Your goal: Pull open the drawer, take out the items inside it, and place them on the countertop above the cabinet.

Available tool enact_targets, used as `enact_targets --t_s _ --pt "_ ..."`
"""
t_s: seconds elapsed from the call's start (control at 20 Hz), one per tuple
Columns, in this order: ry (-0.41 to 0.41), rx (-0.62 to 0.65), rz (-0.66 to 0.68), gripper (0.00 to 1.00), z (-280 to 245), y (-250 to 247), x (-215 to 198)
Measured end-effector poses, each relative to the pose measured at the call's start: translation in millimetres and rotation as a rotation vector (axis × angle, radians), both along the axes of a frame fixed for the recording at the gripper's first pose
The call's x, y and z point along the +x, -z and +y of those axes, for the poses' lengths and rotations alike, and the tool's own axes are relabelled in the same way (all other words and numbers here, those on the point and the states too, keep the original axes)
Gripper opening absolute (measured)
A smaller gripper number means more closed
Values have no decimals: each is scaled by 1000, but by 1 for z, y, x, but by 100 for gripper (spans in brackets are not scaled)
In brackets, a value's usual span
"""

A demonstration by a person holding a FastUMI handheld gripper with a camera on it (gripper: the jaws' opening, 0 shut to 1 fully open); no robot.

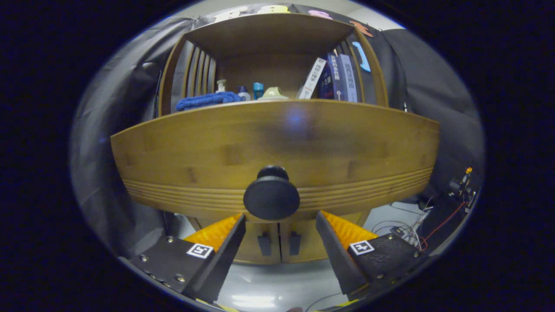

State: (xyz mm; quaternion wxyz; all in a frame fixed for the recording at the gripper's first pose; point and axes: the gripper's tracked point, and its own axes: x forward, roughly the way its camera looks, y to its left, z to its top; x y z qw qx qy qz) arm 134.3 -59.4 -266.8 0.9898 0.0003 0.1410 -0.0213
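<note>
My tongs (279, 221) are spread wide, holding nothing, fingers either side of the round dark knob (271, 193) and just short of it; the knob sits right ahead in the gap, neither finger touching it. The knob is in the middle of the wooden drawer front (182, 151), near its lower edge, above the grooved band. Can't tell if the drawer is out at all; its contents are hidden. Countertop (277, 102) runs along the top edge of the drawer front. On it, toward the left: folded blue towel (208, 100), then small bottles (245, 92), a pale rounded item (273, 93). Books (336, 78) lean at the right end under the shelf top. Below the drawer, two cabinet doors (277, 245) with small dark handles, closed. Cables (412, 227) lie on the floor off to the right.
</note>
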Motion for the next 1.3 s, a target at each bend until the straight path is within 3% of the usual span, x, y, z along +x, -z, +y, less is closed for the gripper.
enact_targets --t_s 0.25,1.3 --pt "-19 -22 -15 99 7 0 -6" --pt "-15 -25 -22 98 10 -16 52"
